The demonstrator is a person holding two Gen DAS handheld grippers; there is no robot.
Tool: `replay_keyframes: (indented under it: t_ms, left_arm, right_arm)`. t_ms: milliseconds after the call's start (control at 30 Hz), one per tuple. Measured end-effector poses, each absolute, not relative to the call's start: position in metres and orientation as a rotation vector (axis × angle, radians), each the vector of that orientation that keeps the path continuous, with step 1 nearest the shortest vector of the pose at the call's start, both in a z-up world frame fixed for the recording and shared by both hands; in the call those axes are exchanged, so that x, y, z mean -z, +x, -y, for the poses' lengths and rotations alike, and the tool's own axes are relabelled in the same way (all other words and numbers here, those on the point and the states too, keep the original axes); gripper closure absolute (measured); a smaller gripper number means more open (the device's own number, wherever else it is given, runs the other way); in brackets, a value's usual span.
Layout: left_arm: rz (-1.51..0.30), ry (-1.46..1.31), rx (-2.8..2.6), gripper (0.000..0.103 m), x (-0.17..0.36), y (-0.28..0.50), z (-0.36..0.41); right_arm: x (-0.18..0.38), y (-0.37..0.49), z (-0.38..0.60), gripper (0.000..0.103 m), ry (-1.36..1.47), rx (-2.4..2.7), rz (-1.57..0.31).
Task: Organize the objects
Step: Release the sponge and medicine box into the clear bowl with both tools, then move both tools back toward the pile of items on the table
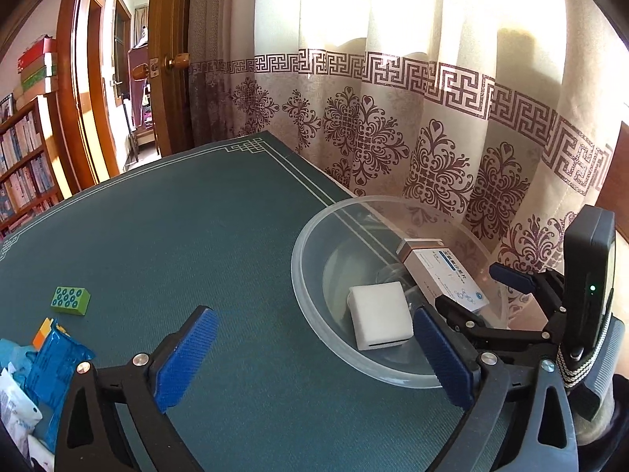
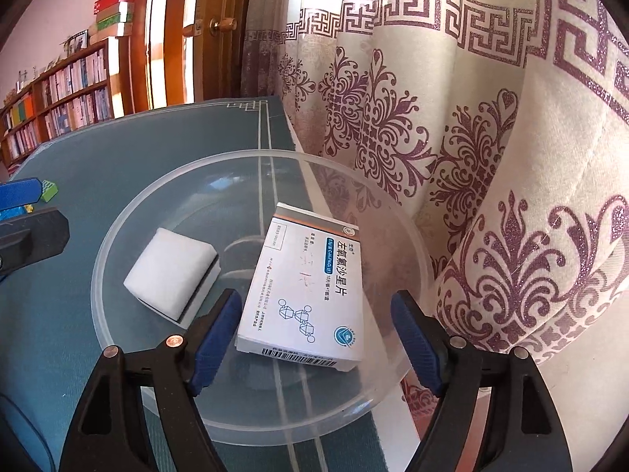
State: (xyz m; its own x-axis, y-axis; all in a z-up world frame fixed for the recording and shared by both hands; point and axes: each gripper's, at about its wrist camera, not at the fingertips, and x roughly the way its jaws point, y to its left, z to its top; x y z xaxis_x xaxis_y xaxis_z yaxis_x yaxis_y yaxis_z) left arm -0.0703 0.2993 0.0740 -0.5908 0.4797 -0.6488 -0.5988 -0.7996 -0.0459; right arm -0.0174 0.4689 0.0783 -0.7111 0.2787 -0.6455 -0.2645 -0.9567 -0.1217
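Note:
A clear plastic bowl (image 1: 369, 199) (image 2: 251, 155) stands on the green table mat (image 1: 177, 216) near the curtain. Inside it lie a white block (image 1: 379, 316) (image 2: 169, 271) and a white medicine box (image 1: 444, 275) (image 2: 302, 295). My left gripper (image 1: 312, 322) is open at the bowl's near left rim, holding nothing. My right gripper (image 2: 316, 297) is open over the bowl; the medicine box lies between its blue pads, which stand clear of its sides. In the left wrist view the right gripper (image 1: 468, 287) reaches in from the right.
A green studded brick (image 1: 70, 301) (image 2: 49, 190) sits on the mat at the left. A blue packet (image 1: 59, 358), an orange piece (image 1: 42, 332) and white wrappers (image 1: 15, 409) lie near it. A patterned curtain (image 1: 432, 118) hangs behind the bowl. A bookshelf (image 1: 23, 165) and wooden door (image 1: 169, 59) are far left.

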Motion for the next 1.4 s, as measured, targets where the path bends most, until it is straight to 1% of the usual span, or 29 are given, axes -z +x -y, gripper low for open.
replay_keyframes:
  t_ms: [467, 700, 1000, 1233, 1400]
  left_arm:
    - [-0.185, -0.899, -2.444, 0.000, -0.080, -0.055, -0.256]
    - [-0.186, -0.895, -2.528, 0.000, -0.084, -0.050, -0.227]
    - [-0.124, -0.910, -2.631, 0.000, -0.087, -0.044, -0.179]
    - [-0.068, -0.928, -2.714, 0.000, -0.087, -0.041, -0.132]
    - [-0.076, -0.965, -2.788, 0.000, -0.085, -0.042, -0.099]
  right_arm:
    - [-0.115, 0.009, -0.436, 0.023, -0.863, -2.869, -0.053]
    - [-0.114, 0.011, -0.401, 0.023, -0.985, -2.991, -0.040]
    - [-0.097, 0.011, -0.352, 0.023, -1.116, -3.104, 0.019]
    - [-0.092, 0.010, -0.325, 0.023, -1.187, -3.157, -0.010]
    - [-0.088, 0.008, -0.301, 0.023, -1.241, -3.195, 0.003]
